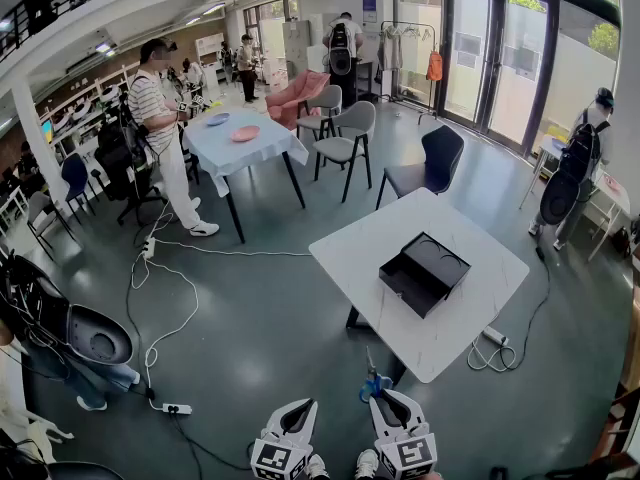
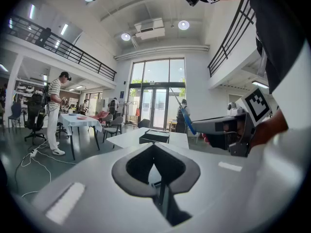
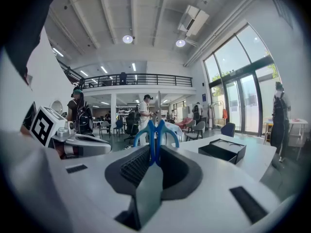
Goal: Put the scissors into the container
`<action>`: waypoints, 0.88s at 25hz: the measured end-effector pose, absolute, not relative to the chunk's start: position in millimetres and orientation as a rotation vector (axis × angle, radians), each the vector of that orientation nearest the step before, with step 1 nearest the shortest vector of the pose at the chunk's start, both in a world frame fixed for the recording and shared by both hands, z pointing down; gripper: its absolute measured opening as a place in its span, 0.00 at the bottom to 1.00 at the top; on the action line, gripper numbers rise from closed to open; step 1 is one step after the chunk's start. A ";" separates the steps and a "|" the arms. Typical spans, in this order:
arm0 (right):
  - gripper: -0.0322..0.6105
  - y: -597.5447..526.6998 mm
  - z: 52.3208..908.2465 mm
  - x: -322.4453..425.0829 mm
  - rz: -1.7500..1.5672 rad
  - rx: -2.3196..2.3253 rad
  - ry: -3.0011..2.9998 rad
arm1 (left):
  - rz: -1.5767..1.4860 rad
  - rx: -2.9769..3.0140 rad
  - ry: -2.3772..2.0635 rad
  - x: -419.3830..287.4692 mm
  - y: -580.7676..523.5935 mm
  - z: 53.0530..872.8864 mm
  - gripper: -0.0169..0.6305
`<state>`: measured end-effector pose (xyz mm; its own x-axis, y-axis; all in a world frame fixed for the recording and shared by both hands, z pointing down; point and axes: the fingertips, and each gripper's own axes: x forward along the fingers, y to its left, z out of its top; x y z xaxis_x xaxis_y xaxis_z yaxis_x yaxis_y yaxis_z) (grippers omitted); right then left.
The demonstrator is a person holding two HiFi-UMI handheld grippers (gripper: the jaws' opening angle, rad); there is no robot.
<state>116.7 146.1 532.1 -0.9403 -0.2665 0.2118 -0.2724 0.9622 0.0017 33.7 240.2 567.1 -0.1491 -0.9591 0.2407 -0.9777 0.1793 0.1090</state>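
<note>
The left gripper (image 1: 298, 415) is held low and out of the way, with its jaws together on nothing. The right gripper (image 1: 392, 403) points ahead, and its jaws are clamped on the blue scissors (image 1: 372, 380) to carry them. The black container (image 1: 425, 270) sits on the white table (image 1: 365, 236), well apart from the scissors.

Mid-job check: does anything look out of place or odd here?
Nothing stands out. The right gripper is shut on the blue scissors, blades pointing away from it; the black container rests flat on the white table. Loose cables lie across the floor.
</note>
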 end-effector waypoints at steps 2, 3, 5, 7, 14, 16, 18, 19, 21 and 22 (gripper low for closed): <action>0.16 148.8 532.8 116.2 0.070 0.418 -2.906 | 0.101 1.881 -2.192 35.3 238.3 568.1 0.04; 0.16 149.6 532.5 115.9 0.075 0.426 -2.908 | 0.102 1.897 -2.194 35.1 237.1 568.4 0.04; 0.16 150.3 531.1 115.6 0.070 0.441 -2.910 | 0.109 1.937 -2.200 34.0 234.0 568.2 0.04; 0.16 150.5 531.4 116.7 0.067 0.456 -2.907 | 0.111 1.963 -2.192 34.2 231.0 566.5 0.04; 0.16 150.0 524.8 119.2 0.105 0.487 -2.928 | 0.102 2.004 -2.177 34.8 227.7 562.3 0.04; 0.16 152.9 521.0 117.4 0.102 0.474 -2.939 | 0.095 2.010 -2.174 34.9 229.5 560.6 0.04; 0.16 158.3 517.5 111.5 0.093 0.468 -2.942 | 0.095 2.021 -2.172 31.5 233.9 558.5 0.04; 0.16 161.3 516.5 108.2 0.089 0.470 -2.940 | 0.100 2.024 -2.171 29.0 236.9 557.9 0.04; 0.16 167.3 517.3 102.4 0.074 0.475 -2.933 | 0.118 2.018 -2.178 22.8 243.6 557.1 0.04; 0.16 169.8 518.4 99.6 0.061 0.478 -2.931 | 0.134 2.013 -2.185 19.3 247.1 557.7 0.04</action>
<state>99.6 169.8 518.4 -0.9340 -0.3119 0.1744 -0.3189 0.9477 -0.0125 19.3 247.1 557.7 -0.0760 -0.9802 0.1829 -0.9952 0.0859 0.0471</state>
